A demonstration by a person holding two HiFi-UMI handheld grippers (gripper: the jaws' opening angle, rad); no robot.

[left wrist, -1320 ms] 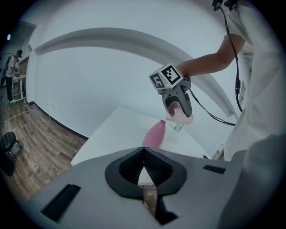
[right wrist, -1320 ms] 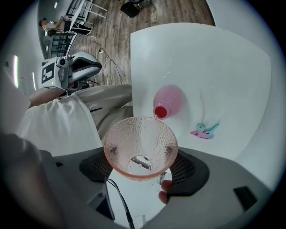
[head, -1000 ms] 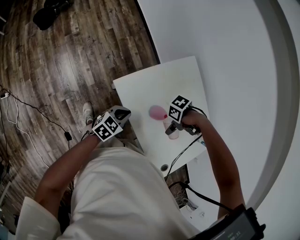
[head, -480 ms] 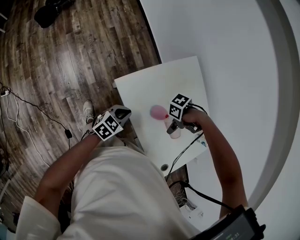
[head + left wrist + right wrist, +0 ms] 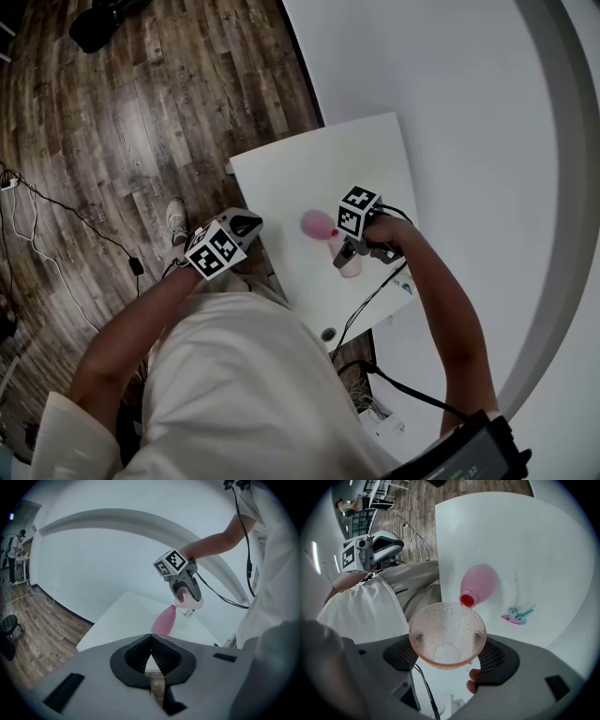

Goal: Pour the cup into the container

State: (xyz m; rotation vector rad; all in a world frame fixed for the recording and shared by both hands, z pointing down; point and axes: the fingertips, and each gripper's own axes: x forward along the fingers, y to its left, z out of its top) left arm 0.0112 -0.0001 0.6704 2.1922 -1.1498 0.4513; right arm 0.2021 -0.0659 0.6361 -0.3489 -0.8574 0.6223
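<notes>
Head view: cup (image 5: 349, 266) tilted toward container (image 5: 317, 223)

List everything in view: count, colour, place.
table: 1, white, against the wall
bottle: 1, pink, open, standing on the table
cup: 1, clear pinkish, dimpled, tilted at the bottle's mouth
small items: a few, teal and pink, on the table beside the bottle
cables: several, black, on the wood floor
left tongs: 1, grey, shut, empty, off the table's near edge
right tongs: 1, grey, shut on the cup
</notes>
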